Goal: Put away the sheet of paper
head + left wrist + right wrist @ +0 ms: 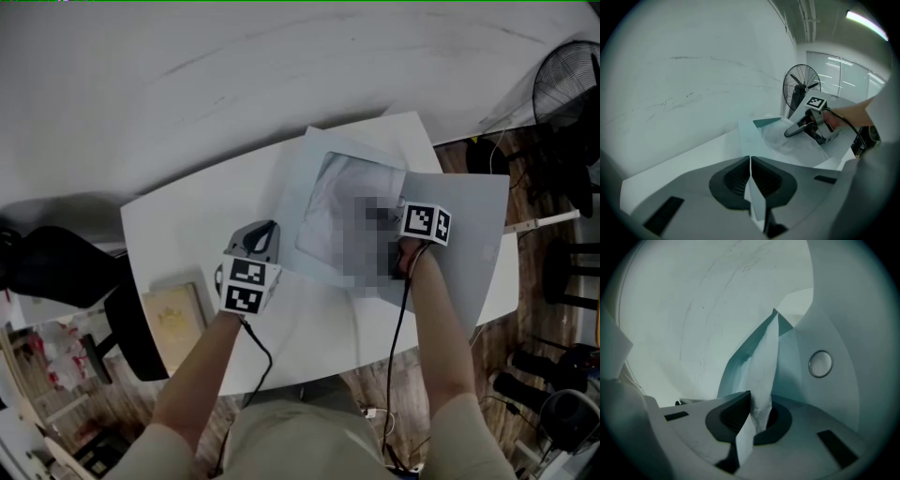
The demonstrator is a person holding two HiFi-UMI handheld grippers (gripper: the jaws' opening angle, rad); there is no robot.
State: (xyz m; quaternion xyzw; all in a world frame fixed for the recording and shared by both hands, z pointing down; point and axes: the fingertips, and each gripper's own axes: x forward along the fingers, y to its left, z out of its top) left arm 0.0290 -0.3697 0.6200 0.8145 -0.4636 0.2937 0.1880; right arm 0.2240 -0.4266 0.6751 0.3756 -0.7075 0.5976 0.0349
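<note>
White sheet of paper (330, 202), wrinkled, partly inside open pale folder (473, 239).

Folder (302, 178) on table (187, 225), centre to right, flap (469, 234) spread to the right. Sheet of paper (333, 202) partly inside folder. Left gripper (265, 232) at folder's near-left corner, right gripper (750, 401) at sheet's near edge. Book (173, 319) on near-left table corner. Chair (56, 267) left of table. Fan (567, 80) behind, far right.

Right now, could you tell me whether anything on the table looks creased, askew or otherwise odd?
Yes: the sheet of paper is crumpled where the right gripper pinches it, and it lies wrinkled inside the open folder, whose edge the left gripper clamps.
</note>
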